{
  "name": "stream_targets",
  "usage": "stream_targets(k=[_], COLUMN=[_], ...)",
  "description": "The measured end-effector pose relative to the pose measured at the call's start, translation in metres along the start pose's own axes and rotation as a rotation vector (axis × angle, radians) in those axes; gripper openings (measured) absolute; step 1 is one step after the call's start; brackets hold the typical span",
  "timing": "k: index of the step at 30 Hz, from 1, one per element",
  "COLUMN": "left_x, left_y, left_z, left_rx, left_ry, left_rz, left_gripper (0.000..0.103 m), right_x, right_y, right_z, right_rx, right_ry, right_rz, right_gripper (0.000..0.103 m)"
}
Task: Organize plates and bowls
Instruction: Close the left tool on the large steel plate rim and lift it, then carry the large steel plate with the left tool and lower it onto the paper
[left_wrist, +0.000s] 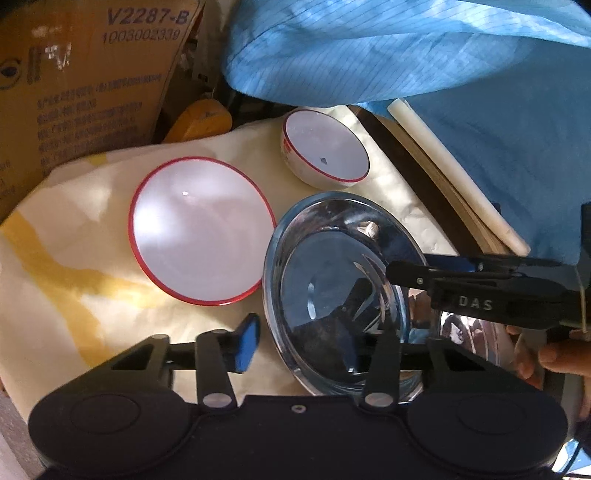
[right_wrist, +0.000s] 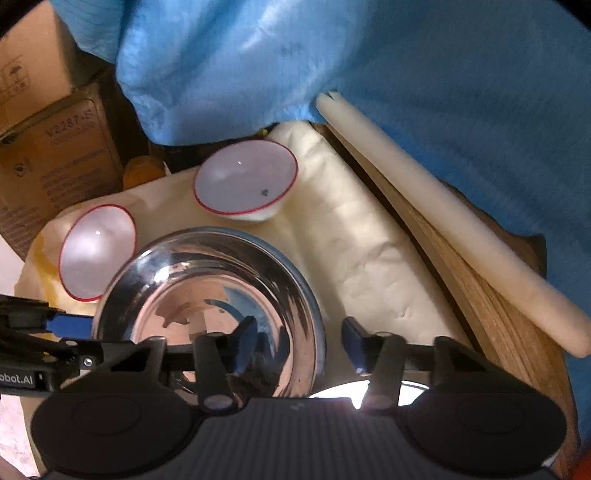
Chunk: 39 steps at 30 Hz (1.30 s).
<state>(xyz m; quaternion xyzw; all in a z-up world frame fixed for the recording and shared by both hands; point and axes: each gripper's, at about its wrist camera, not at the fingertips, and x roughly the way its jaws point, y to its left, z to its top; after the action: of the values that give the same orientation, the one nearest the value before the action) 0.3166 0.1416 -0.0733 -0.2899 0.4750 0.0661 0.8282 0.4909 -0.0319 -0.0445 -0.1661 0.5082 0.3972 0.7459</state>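
Far left, a box (left_wrist: 85, 81) backs the cloth (left_wrist: 74, 258) on which everything sits. Next comes the big bowl (left_wrist: 203, 236), white with a red rim, upright and untouched, with the small bowl (left_wrist: 325, 151) of the same pattern behind it and a little apart. Both are free, so either could later nest or stack. The steel dish (left_wrist: 332, 288) lies nearest you, just beside the big bowl, and it is the piece in hand. Your left gripper (left_wrist: 314, 343) straddles the dish's left rim, blue pad outside and the other finger over the basin. The jaws are part-open and neither pad plainly presses the metal. Your right gripper (right_wrist: 297, 339) mirrors it on the right rim, one finger inside and one out, also with a visible gap, so nothing is clamped. Taking opposite rims probably suits a wide, slick, shallow dish, which could tip or slide out of a one-sided pinch. Something pale shows under the dish's near edge, but you can't tell what. Right of the cloth, boards (right_wrist: 461, 280) and a rod (right_wrist: 443, 221) lie along a blue garment (right_wrist: 461, 92).
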Motion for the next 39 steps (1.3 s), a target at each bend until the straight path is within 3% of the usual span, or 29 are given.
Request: stream_targets(k=[2, 4, 11, 19, 28, 39], left_x=[0.002, 0.003, -0.003, -0.019, -0.044, -0.082], left_y=[0.000, 0.000, 0.001, -0.007, -0.012, -0.019], left_z=[0.001, 0.002, 0.010, 0.025, 0.032, 0.019], left_rx=[-0.015, -0.015, -0.060, -0.097, -0.127, -0.099], left_ry=[0.006, 0.007, -0.014, -0.085, -0.129, -0.143], left_rz=[-0.009, -0.005, -0.002, -0.022, -0.023, -0.028], left_gripper=[0.035, 0.033, 0.018, 0.016, 0.014, 0.014], right_x=[0.003, 0.002, -0.008, -0.021, -0.056, -0.094], right_y=[-0.004, -0.008, -0.017, -0.020, -0.011, 0.004], right_z=[-0.003, -0.006, -0.013, -0.009, -0.007, -0.039], right_rx=[0.037, 0.071, 0.154, 0.218, 0.203, 0.234], right_ry=[0.009, -0.004, -0.053, -0.143, -0.212, -0.238], right_rz=[0.002, -0.002, 0.005, -0.008, -0.013, 0.012], right_gripper=[0.026, 0.020, 0.018, 0.018, 0.015, 0.013])
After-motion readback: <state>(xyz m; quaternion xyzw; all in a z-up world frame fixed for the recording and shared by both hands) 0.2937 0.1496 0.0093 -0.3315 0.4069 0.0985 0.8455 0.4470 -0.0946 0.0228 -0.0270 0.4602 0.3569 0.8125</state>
